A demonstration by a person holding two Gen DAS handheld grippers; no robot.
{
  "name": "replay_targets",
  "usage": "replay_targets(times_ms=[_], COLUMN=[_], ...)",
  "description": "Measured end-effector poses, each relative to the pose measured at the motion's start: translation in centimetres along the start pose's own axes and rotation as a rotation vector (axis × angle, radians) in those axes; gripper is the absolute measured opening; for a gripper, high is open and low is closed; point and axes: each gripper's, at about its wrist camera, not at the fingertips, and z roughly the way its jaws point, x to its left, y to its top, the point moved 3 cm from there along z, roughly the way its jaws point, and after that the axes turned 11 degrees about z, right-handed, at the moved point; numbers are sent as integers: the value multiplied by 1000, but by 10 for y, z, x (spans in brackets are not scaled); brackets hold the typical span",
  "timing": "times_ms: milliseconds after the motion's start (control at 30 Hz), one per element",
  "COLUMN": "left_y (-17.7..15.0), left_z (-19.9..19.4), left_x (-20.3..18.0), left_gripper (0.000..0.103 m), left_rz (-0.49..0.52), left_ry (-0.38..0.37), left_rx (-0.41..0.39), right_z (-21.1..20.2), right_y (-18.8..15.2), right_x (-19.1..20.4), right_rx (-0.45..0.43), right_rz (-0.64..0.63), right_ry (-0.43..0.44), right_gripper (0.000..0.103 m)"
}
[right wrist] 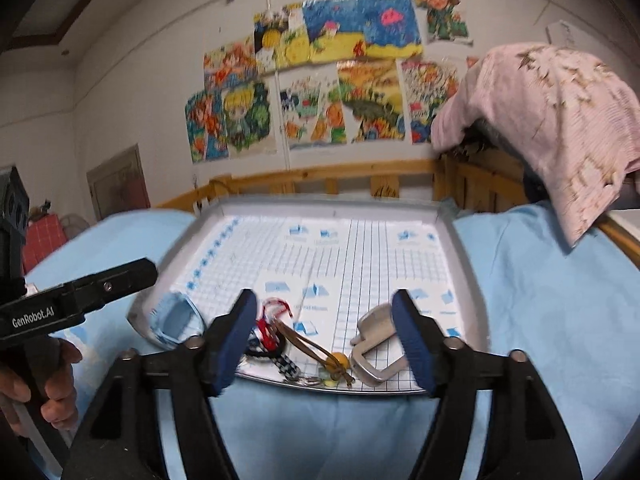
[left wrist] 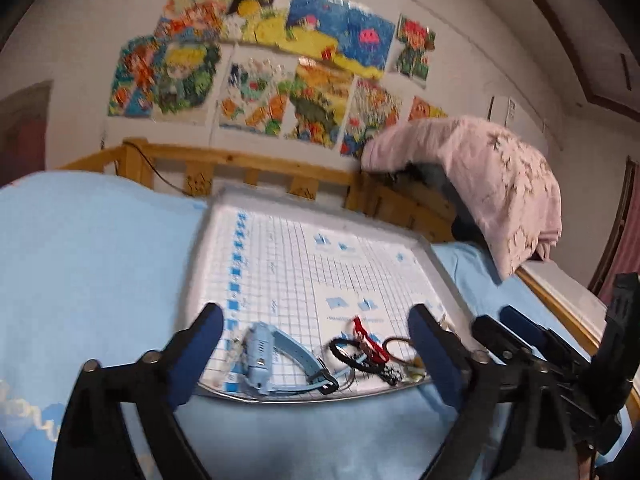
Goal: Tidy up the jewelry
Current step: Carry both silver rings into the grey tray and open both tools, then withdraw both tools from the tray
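A shallow metal tray (right wrist: 460, 240) lies on a light blue bedsheet (right wrist: 540, 300), lined with a white sheet printed with a blue grid; all the jewelry sits bunched along its near edge, the far part of the liner bare. At the left end lies a light blue watch (left wrist: 266, 354); in the left wrist view its case sits to the left and one strap runs rightward along the tray's near rim, ending at a dark buckle; in the right wrist view the strap curls into a loop near the tray's left corner. Just right of it a black cord bracelet (left wrist: 352, 354) forms a loose ring, overlapped by a red braided cord (left wrist: 366, 334) and a black-and-white checkered piece (right wrist: 290, 366); blur hides how they interlace. A brown cord with a yellow bead (right wrist: 338, 360) runs diagonally from upper left down to the near rim. Farthest right lies a silver metal clasp (right wrist: 378, 344), blocky and angular, its long axis slanting from the near rim up and away.

The left gripper (left wrist: 316, 344) has its blue-padded jaws spread wide above the watch and cords, pinching nothing; the right gripper (right wrist: 326, 330) also stands apart, jaws straddling the cords and clasp without touching them. A hand (right wrist: 36, 384) grips the left tool's handle. A pink cloth (right wrist: 560, 128) drapes over the wooden bed rail (right wrist: 340, 176) behind.
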Motion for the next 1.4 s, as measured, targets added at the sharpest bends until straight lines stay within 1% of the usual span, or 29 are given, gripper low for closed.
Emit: replay_targets(times_ms=[33,67,133,167,233,300,367,467,733,933,1033,1167,1300,1400], left_y=[1,2,3,3,3,1,-1,-7,-18,-23,-27,-36,-45,-53], left_z=[-9,-17,-33,-39,-55,-71,-84,-104,-159,-193,-207,-221,-230,-230], left_x=[1,1,2,4,5,4,3,4,0,-7,-10,-12,-14,-14], left_gripper=[101,103,103,103,103,103,103,103,103,103,103,103,103,103], left_rz=[3,6,17,21,37,58,72,75,87,103,113,120,121,119], left_ry=[11,20,39,43,68,83,92,103,138,158,170,194,208,226], left_rx=[-29,-55,-95,-104,-130,-149,-156,-169,-217,-251,-260,-268,-261,-248], right_z=[-8,-14,-26,-34,-49,-65,-79,-102,-165,-203,-216,-229,-241,-243], right_y=[2,4,7,7,7,7,6,4,-5,-13,-16,-22,-31,-36], right_x=[1,2,5,6,10,15,21,28,41,48,50,51,53,54], right_rx=[-21,-32,-54,-65,-90,-117,-137,-171,-252,-311,-317,-306,-291,-283], right_rz=[5,9,20,25,29,30,23,8,-32,-73,-77,-75,-88,-110], right_ry=[7,14,38,52,66,90,101,118,124,105,105,100,77,43], right_gripper=[76,78,82,87,93,94,98,100,101,101,101,101,101,101])
